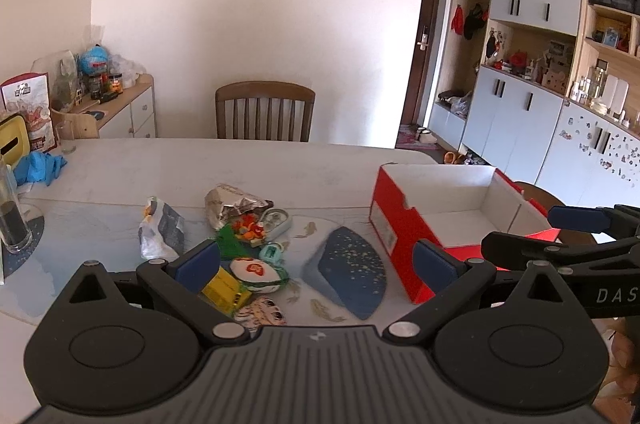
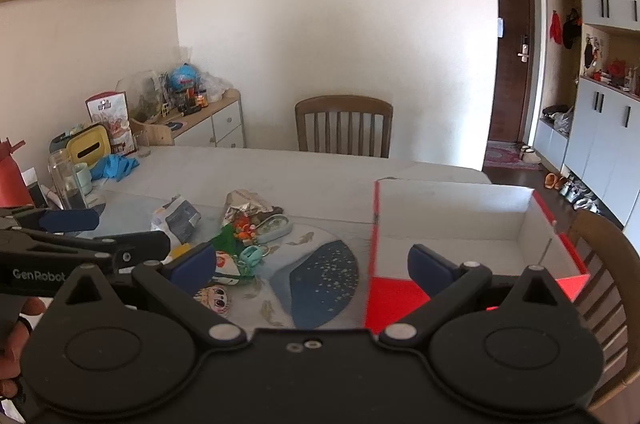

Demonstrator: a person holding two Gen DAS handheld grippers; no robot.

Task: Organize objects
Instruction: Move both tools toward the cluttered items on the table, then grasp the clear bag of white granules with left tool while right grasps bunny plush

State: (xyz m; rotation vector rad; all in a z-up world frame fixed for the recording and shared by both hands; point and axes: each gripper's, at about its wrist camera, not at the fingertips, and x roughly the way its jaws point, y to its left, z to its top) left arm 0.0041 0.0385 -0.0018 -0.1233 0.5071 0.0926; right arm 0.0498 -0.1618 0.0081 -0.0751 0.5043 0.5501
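Note:
A pile of small things lies on the table's near left part: a crumpled foil bag [image 1: 234, 206], a white and grey packet [image 1: 162, 230], a green tassel charm [image 1: 234, 242], a pale oval case [image 1: 276, 220], a yellow box [image 1: 225, 289] and a round white pouch [image 1: 256, 274]. The pile also shows in the right wrist view [image 2: 244, 228]. An empty red cardboard box [image 1: 394, 224] with a white inside stands to the right [image 2: 460, 216]. My left gripper [image 1: 316, 260] is open and empty above the near table. My right gripper [image 2: 312, 264] is open and empty beside the box.
A dark blue fan-shaped placemat [image 1: 352, 274] lies between pile and box. A wooden chair [image 1: 264, 112] stands at the far side, another [image 2: 604, 264] at the right. A glass [image 1: 12, 220], blue gloves [image 1: 40, 166] and a yellow tissue box [image 1: 12, 140] crowd the left edge.

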